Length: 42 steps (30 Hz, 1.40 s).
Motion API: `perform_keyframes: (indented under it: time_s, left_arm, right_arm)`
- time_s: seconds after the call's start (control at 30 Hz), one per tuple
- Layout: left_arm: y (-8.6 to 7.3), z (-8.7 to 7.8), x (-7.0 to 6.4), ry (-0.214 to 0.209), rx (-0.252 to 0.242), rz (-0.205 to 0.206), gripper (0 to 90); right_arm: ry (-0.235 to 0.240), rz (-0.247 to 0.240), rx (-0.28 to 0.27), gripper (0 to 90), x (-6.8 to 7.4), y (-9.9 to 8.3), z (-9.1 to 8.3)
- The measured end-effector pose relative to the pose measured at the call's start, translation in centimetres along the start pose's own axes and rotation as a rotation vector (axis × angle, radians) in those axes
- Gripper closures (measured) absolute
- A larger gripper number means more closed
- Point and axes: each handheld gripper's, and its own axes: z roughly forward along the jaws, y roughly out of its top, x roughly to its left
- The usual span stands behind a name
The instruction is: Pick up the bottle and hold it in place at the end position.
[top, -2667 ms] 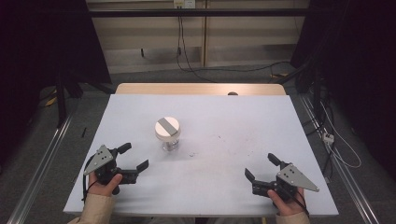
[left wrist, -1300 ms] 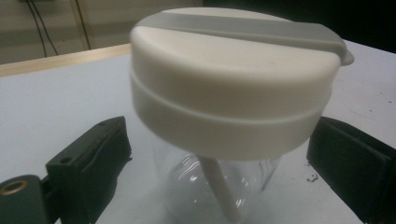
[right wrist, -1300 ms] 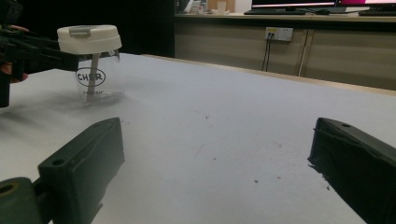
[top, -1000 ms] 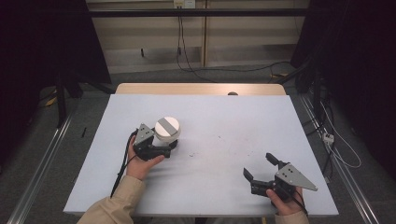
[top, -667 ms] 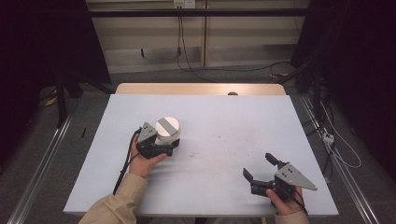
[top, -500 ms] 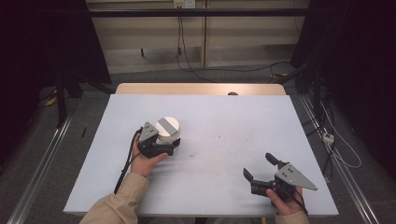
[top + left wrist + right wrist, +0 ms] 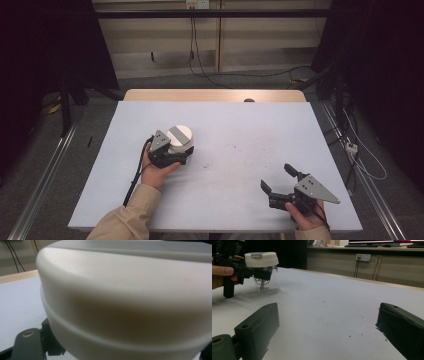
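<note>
White-lidded clear jar [image 7: 180, 140]: we cannot tell whether our left gripper [image 7: 172, 156] grips it, so squeeze squarely; right gripper [image 7: 281, 187] gapes idle

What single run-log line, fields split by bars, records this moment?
left hand-held gripper: around clear jar below its white lid | right hand-held gripper: open, apart | table: jar upright

Dim rm; white table [image 7: 240, 125], beige wall panels [image 7: 165, 40] w/ cables [image 7: 200, 65], grey floor [image 7: 45, 150].
</note>
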Motion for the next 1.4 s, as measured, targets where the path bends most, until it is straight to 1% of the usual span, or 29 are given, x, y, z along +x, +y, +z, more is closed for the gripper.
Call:
perform_keyframes:
  time_s: [0.13,0.2,0.33,0.4,0.47,0.53,0.67,0.83,0.9,1.1,1.13,1.3,1.4]
  left_arm:
    - [0.1,0.0,-0.1,0.001,0.004,0.009,18.2]
    - [0.1,-0.1,-0.1,0.007,0.007,0.001,18.3]
    - [0.3,-0.2,0.0,0.013,0.001,0.006,18.4]
    - [0.5,-0.3,-0.1,0.011,0.004,-0.001,18.4]
    - [0.7,-0.3,-0.3,0.011,0.000,-0.007,18.4]
    - [0.9,-0.2,-0.4,0.010,0.004,0.005,18.4]
    - [1.4,0.1,-0.8,0.007,-0.003,0.006,18.4]
    - [1.9,0.7,-1.3,0.005,-0.005,0.019,18.5]
    - [1.9,1.0,-1.4,0.002,-0.008,0.009,18.4]
    - [2.2,1.9,-1.9,-0.002,0.001,0.017,18.5]
    - [2.3,2.1,-2.0,-0.006,0.007,0.027,18.5]
    - [2.6,3.0,-2.7,-0.021,-0.002,0.031,18.5]
    - [2.6,3.5,-2.9,-0.027,0.003,0.037,18.5]
  right_arm:
    - [-0.003,0.000,-0.001,3.9,0.0,0.0,0.0]
    - [-0.004,0.001,-0.002,4.0,0.0,0.0,0.0]
    - [-0.003,0.000,-0.003,4.0,0.0,0.0,-0.1]
    - [-0.002,0.002,-0.006,4.0,0.0,0.1,0.0]
    - [-0.002,0.001,-0.006,4.0,0.0,0.1,0.0]
    - [-0.001,-0.003,-0.006,4.1,0.0,0.1,0.0]
    - [0.002,-0.003,-0.007,4.1,0.0,0.1,0.0]
    - [0.007,0.006,-0.004,4.1,0.0,0.0,0.1]
    - [0.007,0.005,-0.004,4.1,0.0,0.0,0.1]
    - [0.006,0.002,-0.007,4.2,-0.1,0.1,0.1]
    - [0.006,0.001,-0.007,4.2,-0.1,0.1,0.2]
    - [0.007,0.007,-0.006,4.3,0.0,0.1,0.3]
    - [0.015,-0.004,-0.004,4.4,0.0,0.1,0.3]
